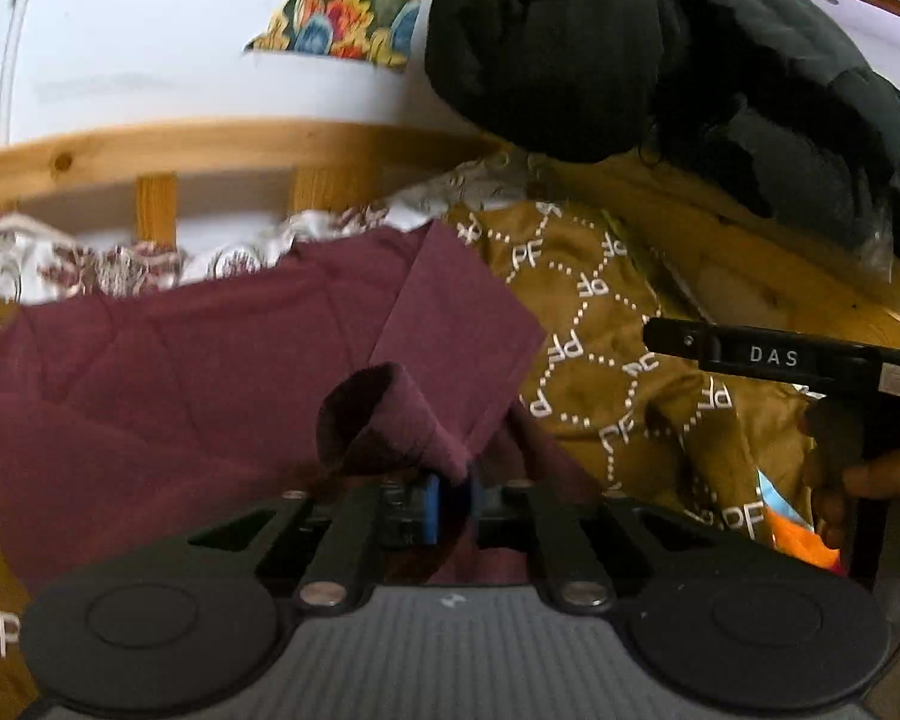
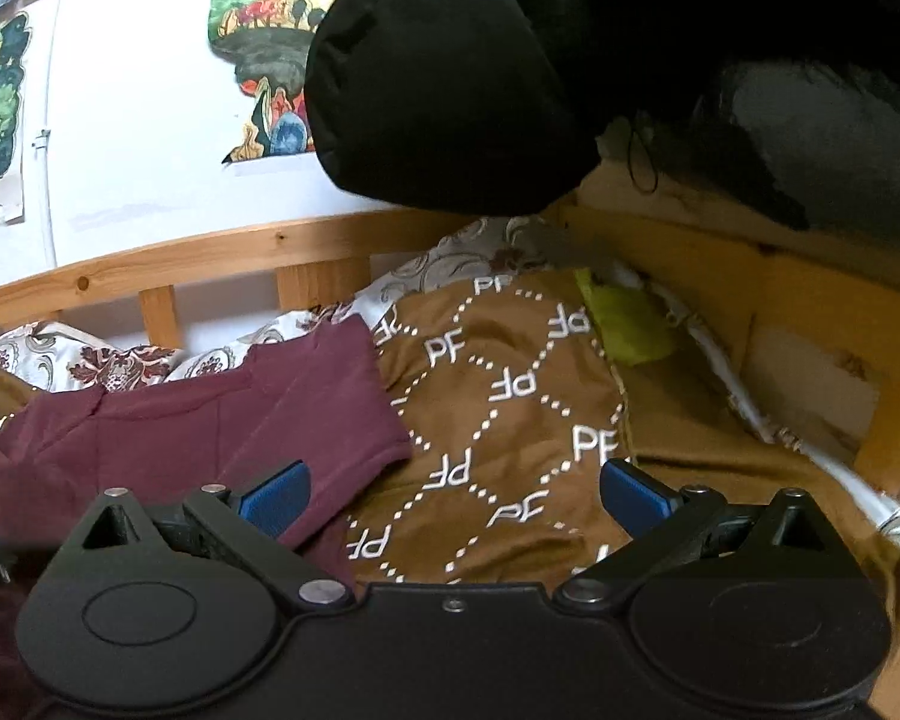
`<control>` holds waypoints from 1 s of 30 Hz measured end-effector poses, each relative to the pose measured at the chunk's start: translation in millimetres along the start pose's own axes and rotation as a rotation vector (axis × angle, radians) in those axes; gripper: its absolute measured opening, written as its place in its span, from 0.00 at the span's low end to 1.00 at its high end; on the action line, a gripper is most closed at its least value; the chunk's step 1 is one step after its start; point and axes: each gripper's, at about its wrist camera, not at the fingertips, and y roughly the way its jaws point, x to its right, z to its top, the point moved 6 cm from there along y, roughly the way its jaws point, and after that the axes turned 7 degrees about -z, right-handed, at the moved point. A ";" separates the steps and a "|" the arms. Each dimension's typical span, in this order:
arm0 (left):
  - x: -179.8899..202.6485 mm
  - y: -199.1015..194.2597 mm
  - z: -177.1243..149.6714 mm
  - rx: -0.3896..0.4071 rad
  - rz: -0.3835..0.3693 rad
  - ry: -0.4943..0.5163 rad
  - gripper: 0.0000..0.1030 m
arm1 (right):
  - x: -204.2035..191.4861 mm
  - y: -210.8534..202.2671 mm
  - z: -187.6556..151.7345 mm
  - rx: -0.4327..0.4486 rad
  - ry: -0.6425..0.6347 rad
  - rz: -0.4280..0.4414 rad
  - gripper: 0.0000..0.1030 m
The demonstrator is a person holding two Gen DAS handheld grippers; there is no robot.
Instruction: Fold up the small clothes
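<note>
The maroon garment (image 1: 168,360) lay spread on the brown patterned bedspread (image 1: 618,324), one sleeve already turned in over the body, likely to square it for folding. The left gripper (image 1: 450,498) had its fingers nearly together with a bunched fold of the garment's near edge between them, probably to carry it across. Beside the garment, the right gripper (image 2: 453,495) hung over the bedspread, fingers spread wide, empty.

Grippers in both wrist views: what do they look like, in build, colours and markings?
Both are black linkage frames with round discs and silver rivets. The left gripper has blue pads and a ribbed grey centre plate. The right gripper has textured blue pads; seen from the left wrist, its bar reads "DAS" in white. No cables show.
</note>
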 end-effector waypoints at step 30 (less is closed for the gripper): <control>-214.2 -76.8 -20.2 -0.012 0.370 -0.496 0.77 | -100.1 15.1 -61.7 -0.293 -0.087 0.280 0.93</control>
